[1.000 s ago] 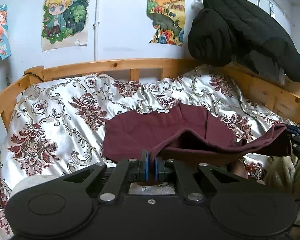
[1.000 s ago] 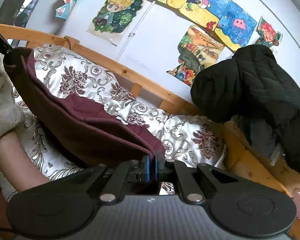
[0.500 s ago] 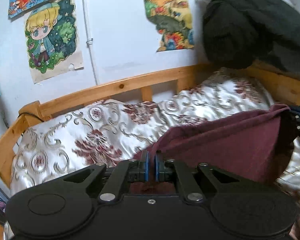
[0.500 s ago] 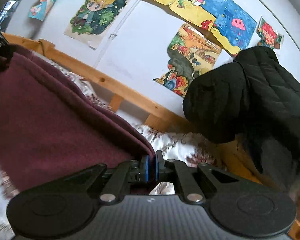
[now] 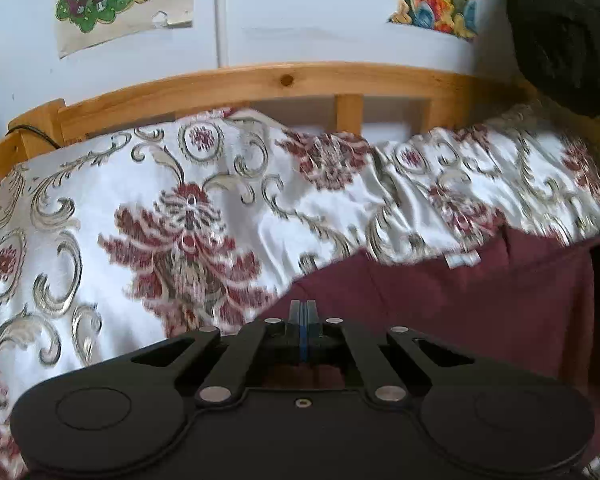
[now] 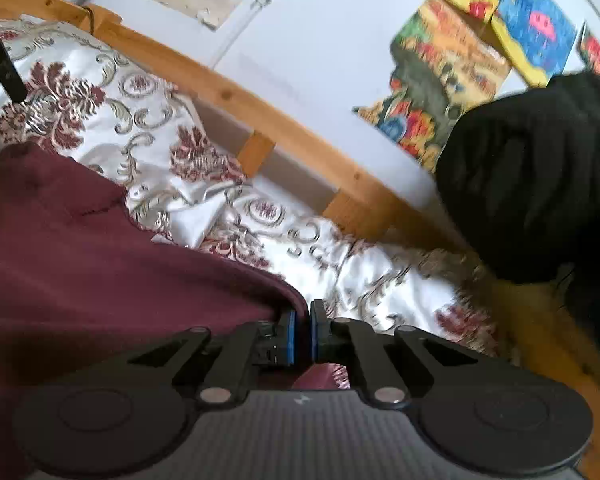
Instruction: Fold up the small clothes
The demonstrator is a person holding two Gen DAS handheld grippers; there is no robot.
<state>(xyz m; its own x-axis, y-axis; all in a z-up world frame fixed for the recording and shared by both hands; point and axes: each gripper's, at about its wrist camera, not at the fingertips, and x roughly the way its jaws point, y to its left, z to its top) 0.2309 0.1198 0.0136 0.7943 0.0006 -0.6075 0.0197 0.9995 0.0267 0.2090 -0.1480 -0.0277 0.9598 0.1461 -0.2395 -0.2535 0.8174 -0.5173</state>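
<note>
A maroon garment (image 5: 460,304) lies spread low over the patterned bedspread (image 5: 140,216), with a small white label at its far edge. My left gripper (image 5: 303,320) is shut on the garment's near left edge. In the right wrist view the garment (image 6: 100,264) fills the lower left, and my right gripper (image 6: 303,322) is shut on its right edge, with cloth pinched between the blue pads. The other gripper's black body shows at the right edge of the left wrist view.
A wooden bed rail (image 5: 284,80) runs along the far side under a white wall with posters (image 6: 444,76). A black padded jacket (image 6: 540,176) hangs over the rail at the right. A black cable (image 5: 32,132) hangs at the left corner.
Both grippers have carried the garment forward and down toward the bedspread. The cloth, held up in the air half a second ago, now lies lower and flatter.
</note>
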